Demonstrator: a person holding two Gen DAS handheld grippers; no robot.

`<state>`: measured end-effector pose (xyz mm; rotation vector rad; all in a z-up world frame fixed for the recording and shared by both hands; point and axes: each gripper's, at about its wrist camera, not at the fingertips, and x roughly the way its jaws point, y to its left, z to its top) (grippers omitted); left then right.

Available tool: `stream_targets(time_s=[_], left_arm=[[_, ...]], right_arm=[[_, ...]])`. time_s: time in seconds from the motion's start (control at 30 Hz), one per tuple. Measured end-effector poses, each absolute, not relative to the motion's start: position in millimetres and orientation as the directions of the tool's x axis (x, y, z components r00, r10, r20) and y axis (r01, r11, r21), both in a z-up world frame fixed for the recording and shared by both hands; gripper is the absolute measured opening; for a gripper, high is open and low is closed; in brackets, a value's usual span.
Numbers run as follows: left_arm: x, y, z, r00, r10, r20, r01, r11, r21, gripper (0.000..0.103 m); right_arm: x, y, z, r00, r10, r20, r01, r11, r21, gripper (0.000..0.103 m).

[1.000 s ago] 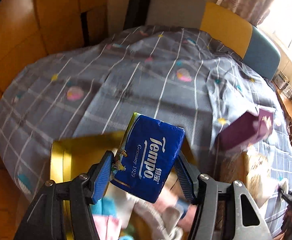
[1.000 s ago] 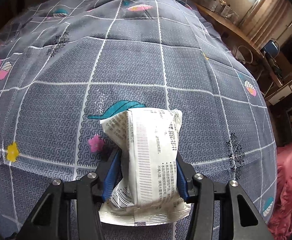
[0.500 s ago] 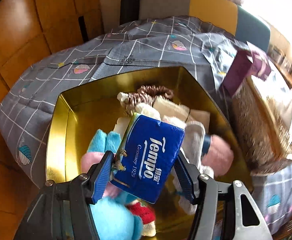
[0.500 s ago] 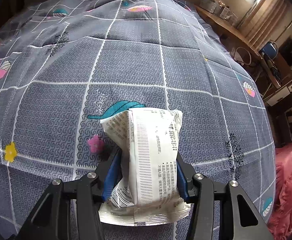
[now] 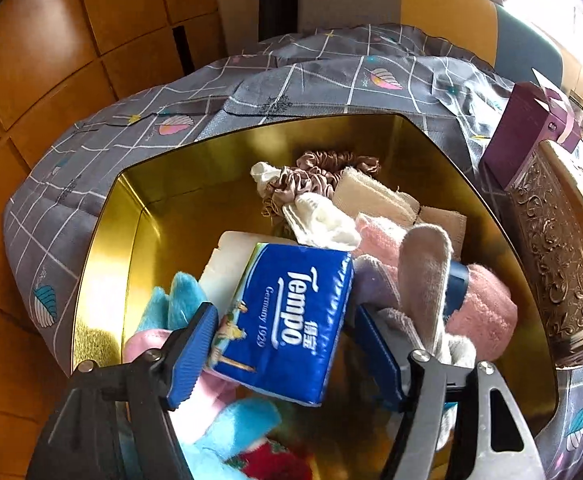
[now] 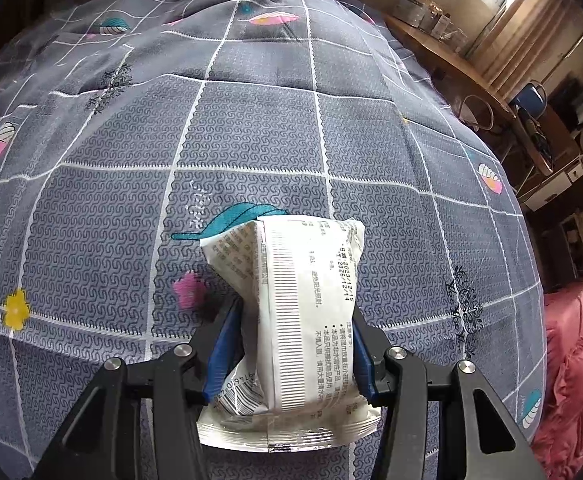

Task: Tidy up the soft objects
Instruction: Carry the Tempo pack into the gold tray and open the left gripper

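Left wrist view, lower centre: the left hand-held gripper point(image 5: 287, 344) is opening, its right pad already clear of the blue tissue pack point(image 5: 291, 320) above the gold tin point(image 5: 103, 272) of soft things. Right wrist view: the right hand-held gripper point(image 6: 287, 344) clenches a white wipes packet point(image 6: 295, 312) over the quilted bed point(image 6: 251, 140).

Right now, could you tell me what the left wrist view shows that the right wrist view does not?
Only the left view: the gold tin holding soft toys, towels and a scrunchie, with the left gripper opening around the blue tissue pack. Only the right view: the right gripper shut on a white packet, and a pink blanket. Both: the grey checked quilt and a purple box.
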<state>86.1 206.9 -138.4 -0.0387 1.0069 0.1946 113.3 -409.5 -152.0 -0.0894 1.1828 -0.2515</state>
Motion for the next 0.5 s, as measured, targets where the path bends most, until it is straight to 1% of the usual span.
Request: stream_targets(time_s=[0.17, 0.27, 0.5], left_arm=[[81, 208, -130, 0.530, 0.134, -0.838, -0.184, 0.982, 0.040, 0.072], [76, 204, -123, 0.543, 0.137, -0.829, -0.174, 0.984, 0.048, 0.076], [63, 195, -105, 0.581, 0.130, -0.803, -0.148, 0.988, 0.053, 0.076]], right_arm=[[116, -413, -153, 0.358, -0.240, -0.902, 0.160, 0.968, -0.193, 0.051], [118, -415, -154, 0.359, -0.240, -0.902, 0.161, 0.968, -0.193, 0.051], [120, -417, -154, 0.362, -0.238, -0.901, 0.167, 0.968, -0.188, 0.051]])
